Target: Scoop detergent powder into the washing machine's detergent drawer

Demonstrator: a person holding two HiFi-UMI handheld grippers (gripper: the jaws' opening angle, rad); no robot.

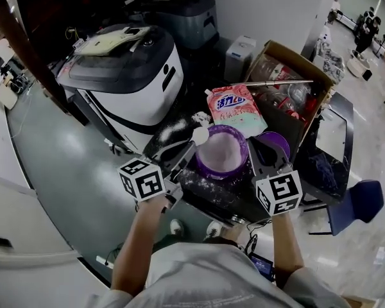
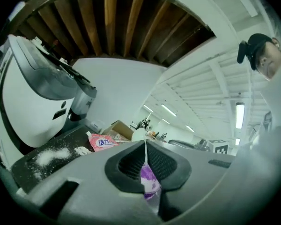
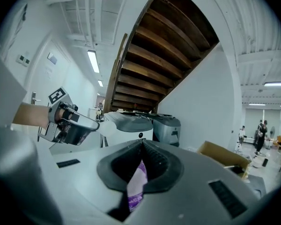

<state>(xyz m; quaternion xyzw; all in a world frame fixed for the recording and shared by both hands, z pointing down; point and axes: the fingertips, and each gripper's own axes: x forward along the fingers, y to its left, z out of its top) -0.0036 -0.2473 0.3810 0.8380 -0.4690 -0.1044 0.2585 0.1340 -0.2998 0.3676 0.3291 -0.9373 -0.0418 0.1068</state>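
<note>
1. Left gripper [image 1: 183, 151] holds scoop [image 1: 199, 135] over the left rim of tub [image 1: 208, 172] of powder [image 1: 223, 151]. Washer [image 1: 131, 82] lies further left, nearer this hand; its drawer can't be made out.
2. Left gripper view: fingers [image 2: 129, 165] clenched on the scoop handle, its long axis pointing straight ahead.
3. Right gripper view: right gripper [image 3: 141, 146] is clamped on purple edge [image 3: 136, 191], seemingly the tub's.

surface: dark table [image 1: 208, 196] | on it: purple tub [image 1: 221, 156], detergent pouch [image 1: 234, 108], spilled powder [image 1: 173, 129]

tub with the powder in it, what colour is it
Purple tub, with white powder inside. The head view shows it best.
</note>
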